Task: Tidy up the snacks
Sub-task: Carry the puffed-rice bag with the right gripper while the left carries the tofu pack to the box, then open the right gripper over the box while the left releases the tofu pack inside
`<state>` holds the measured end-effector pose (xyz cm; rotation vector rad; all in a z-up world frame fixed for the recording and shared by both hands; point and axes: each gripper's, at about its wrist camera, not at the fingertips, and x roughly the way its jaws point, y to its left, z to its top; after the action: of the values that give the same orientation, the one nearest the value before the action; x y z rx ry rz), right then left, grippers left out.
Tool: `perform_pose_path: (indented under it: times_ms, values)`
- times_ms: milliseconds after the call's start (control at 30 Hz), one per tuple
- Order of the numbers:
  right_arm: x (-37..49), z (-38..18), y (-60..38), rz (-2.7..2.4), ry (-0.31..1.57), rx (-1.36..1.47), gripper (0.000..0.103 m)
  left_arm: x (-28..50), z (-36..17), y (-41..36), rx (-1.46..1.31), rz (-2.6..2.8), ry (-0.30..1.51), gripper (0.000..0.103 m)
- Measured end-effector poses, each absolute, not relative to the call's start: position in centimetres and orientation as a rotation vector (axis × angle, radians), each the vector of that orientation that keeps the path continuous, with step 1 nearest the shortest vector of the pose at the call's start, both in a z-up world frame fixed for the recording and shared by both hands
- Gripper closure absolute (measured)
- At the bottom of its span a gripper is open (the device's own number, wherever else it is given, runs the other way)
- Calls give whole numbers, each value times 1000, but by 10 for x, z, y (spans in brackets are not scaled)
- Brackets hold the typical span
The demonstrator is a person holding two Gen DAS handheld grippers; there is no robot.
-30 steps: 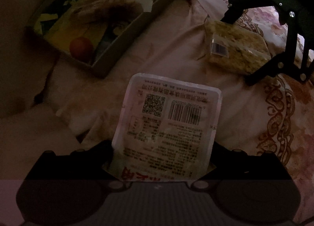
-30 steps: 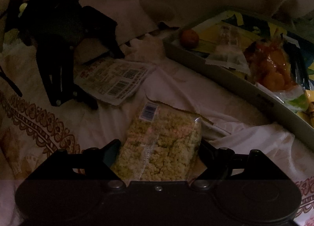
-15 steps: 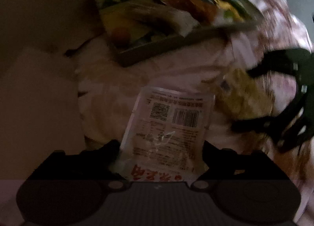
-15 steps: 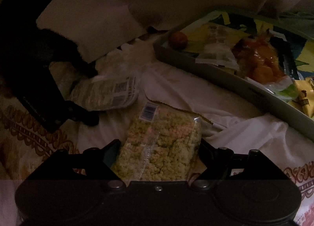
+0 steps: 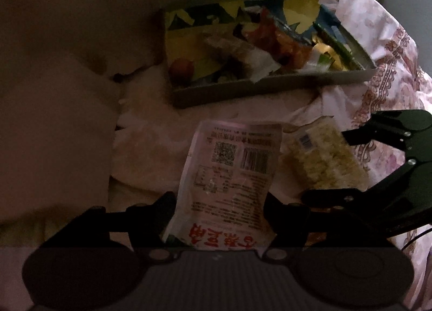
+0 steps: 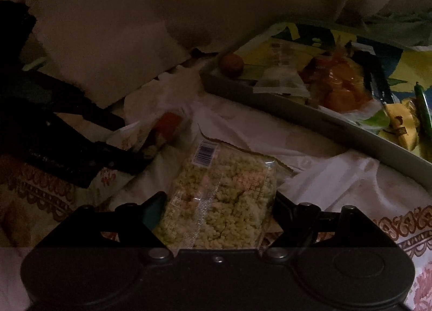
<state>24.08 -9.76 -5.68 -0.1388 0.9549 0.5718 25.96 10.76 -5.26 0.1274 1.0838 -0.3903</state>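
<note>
In the left wrist view a white snack packet [image 5: 232, 170] with a barcode and red print stands between my left gripper's [image 5: 220, 203] fingers. The jaws are closing and the pads press its sides. The right wrist view shows that packet [image 6: 151, 133] curled in the left gripper [image 6: 135, 138], just off the bedding. My right gripper [image 6: 218, 200] has its pads against both sides of a clear packet of puffed rice cake [image 6: 221, 189], which lies on the white sheet. Seen from the left, the right gripper [image 5: 324, 165] flanks the rice packet [image 5: 321, 157].
A grey tray [image 5: 270, 87] beyond both packets holds several snacks and a small round orange fruit [image 5: 181, 68]. In the right wrist view the tray [image 6: 337, 127] is at upper right. A pale pillow [image 5: 54, 122] lies to the left, a patterned bedspread [image 5: 391, 68] to the right.
My left gripper rolled, rose a little and closed in on the white packet, which went from lying flat to curled and lifted. The right gripper and the rice packet stayed put.
</note>
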Motion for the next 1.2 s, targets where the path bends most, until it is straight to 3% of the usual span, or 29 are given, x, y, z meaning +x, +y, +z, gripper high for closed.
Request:
perform_pose_path:
  times_ms: [333, 600, 767, 967, 1200]
  values:
    - [246, -38, -116, 534, 912, -76, 20, 261, -16, 88, 107, -373, 988, 31]
    - [272, 1, -159, 414, 766, 45, 20, 313, 17, 69, -20, -365, 859, 31]
    - [313, 17, -191, 280, 672, 127, 20, 359, 13, 45, -106, -339, 814, 30]
    - [352, -2, -210, 191, 680, 150, 20, 396, -14, 8, -126, -294, 839, 30]
    - [361, -18, -222, 157, 703, 172, 17, 400, -28, 2, -156, -241, 842, 14]
